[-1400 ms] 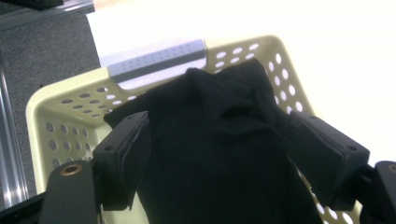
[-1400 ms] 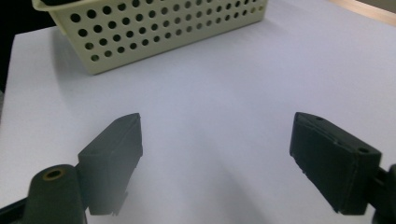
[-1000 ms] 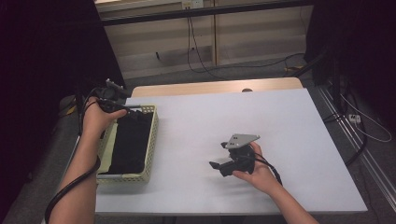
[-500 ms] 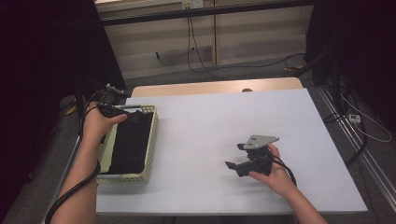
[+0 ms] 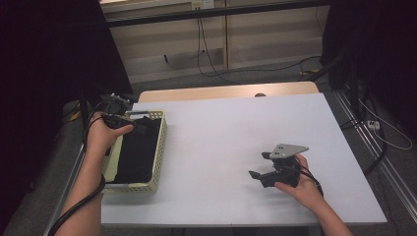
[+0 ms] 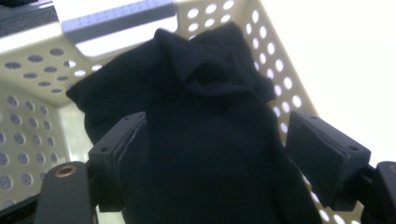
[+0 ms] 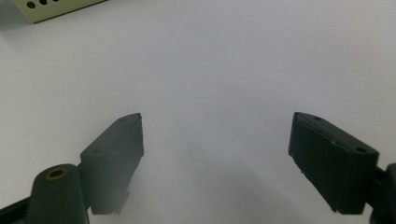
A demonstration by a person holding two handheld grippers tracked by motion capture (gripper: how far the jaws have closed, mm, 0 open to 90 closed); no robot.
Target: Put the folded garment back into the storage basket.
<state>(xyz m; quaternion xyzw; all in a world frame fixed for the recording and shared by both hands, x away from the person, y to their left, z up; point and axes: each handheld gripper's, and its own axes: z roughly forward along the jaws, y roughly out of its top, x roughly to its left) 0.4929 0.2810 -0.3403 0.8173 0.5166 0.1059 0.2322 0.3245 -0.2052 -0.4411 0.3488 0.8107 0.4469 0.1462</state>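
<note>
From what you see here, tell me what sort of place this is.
Probably a lab or workshop recording station: a plain white table, loose cables on the floor behind it, and a perforated basket of black cloth.

White table (image 5: 231, 132) in the middle, wooden edge strip (image 5: 221, 92) along the far side of the table, black cables (image 5: 209, 49) on the grey floor behind the table, pale wall panels (image 5: 255, 34) further behind the table, more cables (image 5: 383, 130) right of the table.

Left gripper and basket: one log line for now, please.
left gripper: open over black cloth | cloth: in basket | right gripper: open, nothing held
</note>
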